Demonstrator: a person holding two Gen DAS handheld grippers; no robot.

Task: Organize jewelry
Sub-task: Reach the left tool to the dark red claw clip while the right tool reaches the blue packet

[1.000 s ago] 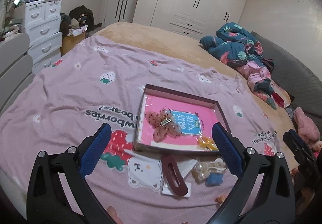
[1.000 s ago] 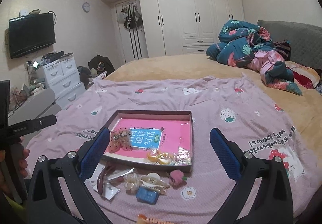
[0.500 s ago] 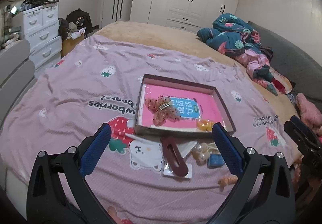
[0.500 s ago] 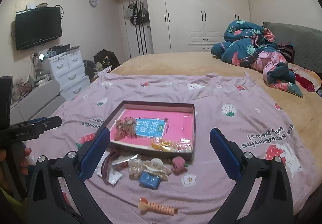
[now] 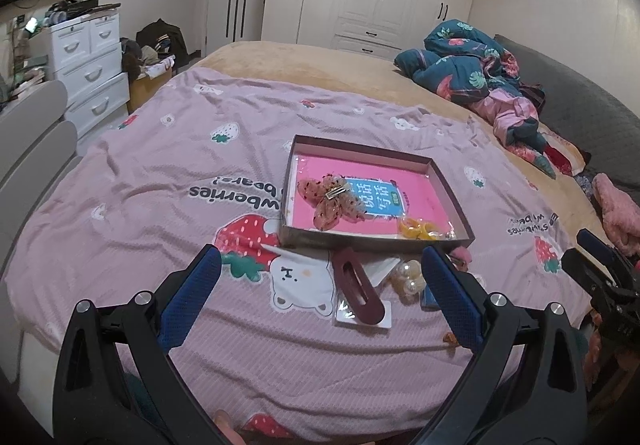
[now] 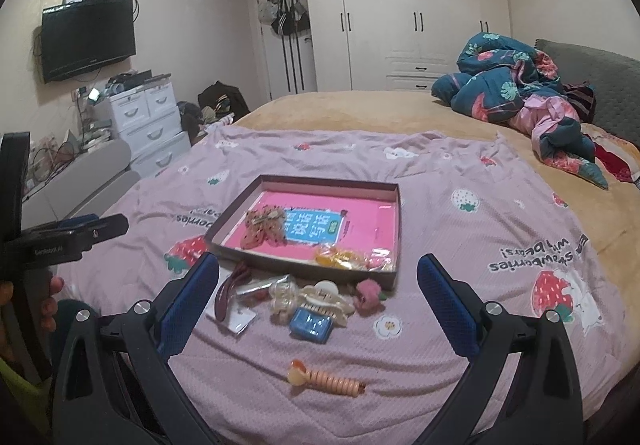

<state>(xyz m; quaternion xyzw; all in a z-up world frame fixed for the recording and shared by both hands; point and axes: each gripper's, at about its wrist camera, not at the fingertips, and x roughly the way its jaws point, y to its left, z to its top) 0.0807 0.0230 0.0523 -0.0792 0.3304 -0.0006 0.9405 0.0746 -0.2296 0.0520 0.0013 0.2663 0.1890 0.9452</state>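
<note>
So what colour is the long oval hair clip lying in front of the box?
Dark maroon hair clip, clearest in the left wrist view.

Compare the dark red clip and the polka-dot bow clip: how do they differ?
The dark red clip lies outside the box on the blanket; the bow clip lies inside it. The first is a smooth, long oval; the second is frilly dotted fabric. Neither is held.

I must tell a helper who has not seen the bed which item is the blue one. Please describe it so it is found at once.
On the pink strawberry bedspread find the shallow brown box. Loose accessories lie in front of its near wall. Among them the small blue rectangular case lies just before the cream claw clip; it is the only blue, flat piece there.
</note>
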